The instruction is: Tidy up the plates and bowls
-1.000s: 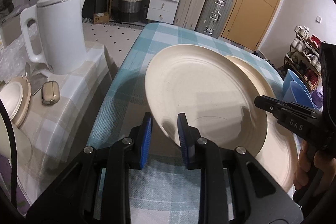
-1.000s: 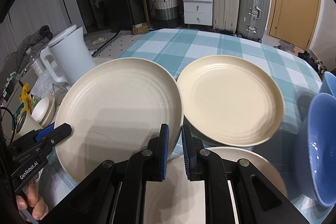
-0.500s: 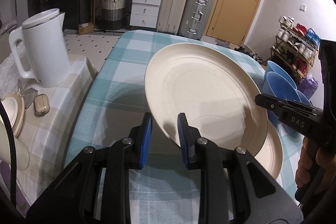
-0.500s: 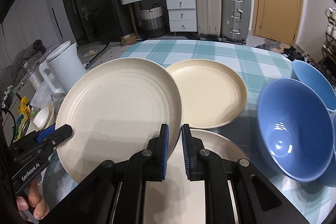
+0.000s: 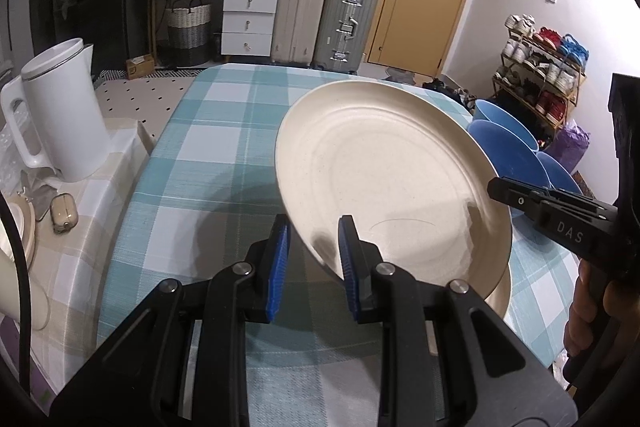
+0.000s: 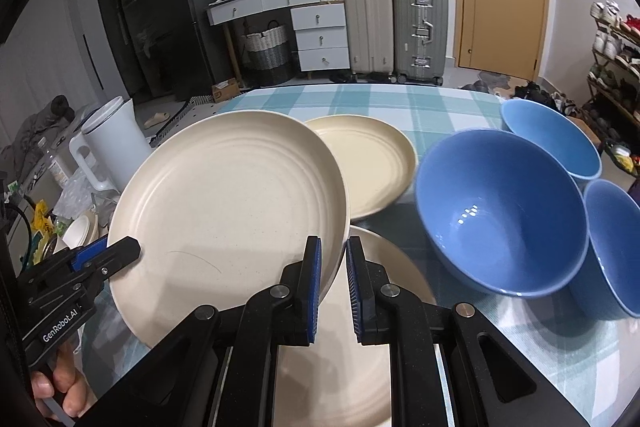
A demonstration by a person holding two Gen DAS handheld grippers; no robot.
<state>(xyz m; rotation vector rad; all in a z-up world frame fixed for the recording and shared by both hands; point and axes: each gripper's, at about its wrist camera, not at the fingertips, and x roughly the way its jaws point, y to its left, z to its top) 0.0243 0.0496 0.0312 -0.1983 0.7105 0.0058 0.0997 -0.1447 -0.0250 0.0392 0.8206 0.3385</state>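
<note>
Both grippers hold one cream plate [image 5: 392, 179] by opposite rims, raised above the checked table. My left gripper [image 5: 314, 251] is shut on its near rim; my right gripper [image 6: 333, 267] is shut on its right rim. The held plate also shows in the right wrist view [image 6: 224, 203]. A second cream plate [image 6: 372, 167] lies flat behind it. A third cream plate [image 6: 394, 267] lies under the right gripper. Three blue bowls stand at the right: a large one [image 6: 500, 211], one behind [image 6: 552, 143], one at the right edge [image 6: 616, 243].
A white kettle [image 5: 60, 115] stands on a side surface left of the table [image 5: 208, 163], with a small beige case [image 5: 62, 215] and a lidded dish [image 5: 16, 239] by it. Suitcases, drawers and a shoe rack stand beyond the table.
The held plate and both grippers have moved right, toward the blue bowls. The bowls have come into fuller view. The plate flat on the table now lies further left and back.
</note>
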